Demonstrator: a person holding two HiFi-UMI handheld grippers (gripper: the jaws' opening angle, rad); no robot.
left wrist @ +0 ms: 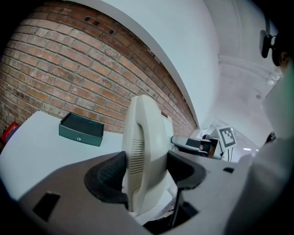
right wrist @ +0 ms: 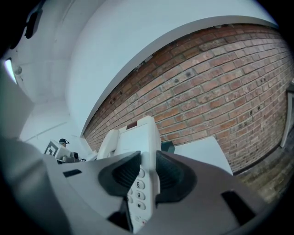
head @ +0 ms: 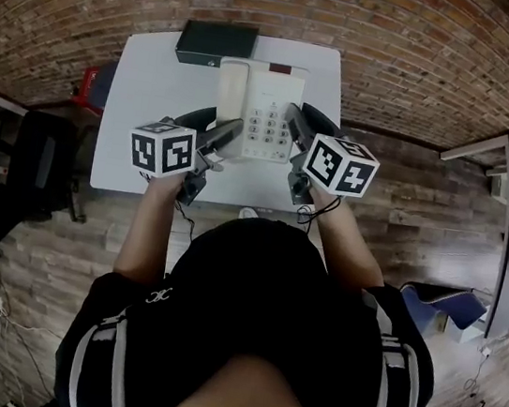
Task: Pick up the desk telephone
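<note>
**Spotter:** Head view first. Where's the phone?

**Operator:** I've got the desk telephone [head: 259,108] over the far half of the white table [head: 142,134], keypad up and handset along its left side. My left gripper [head: 230,135] meets it at about 8 o'clock and my right gripper [head: 294,126] at about 4 o'clock.

**Spotter:** Any containers?

**Operator:** One, a dark green box [head: 216,43] at the table's far edge. It sits at 11 o'clock from the phone. From up here it's only a dark rectangle, so I can't tell what's in it.

**Spotter:** Left gripper view?

**Operator:** My left gripper [left wrist: 145,170] has its jaws partway apart, with both pads pressed on the handset side of the desk telephone [left wrist: 144,133]. The phone stands edge-on between them. The box [left wrist: 81,129] is at 10 o'clock on the table [left wrist: 36,147], apart from the phone, with a small knob on its near face. Its inside is hidden from me at this angle.

**Spotter:** Right gripper view?

**Operator:** My right gripper [right wrist: 148,173] has its jaws fairly wide and clamped on the keypad edge of the desk telephone [right wrist: 133,137]. Number keys show just beside the left pad. A corner of the box [right wrist: 167,147] shows from behind the phone at 1 o'clock, with the table [right wrist: 202,151] beyond it.
</note>
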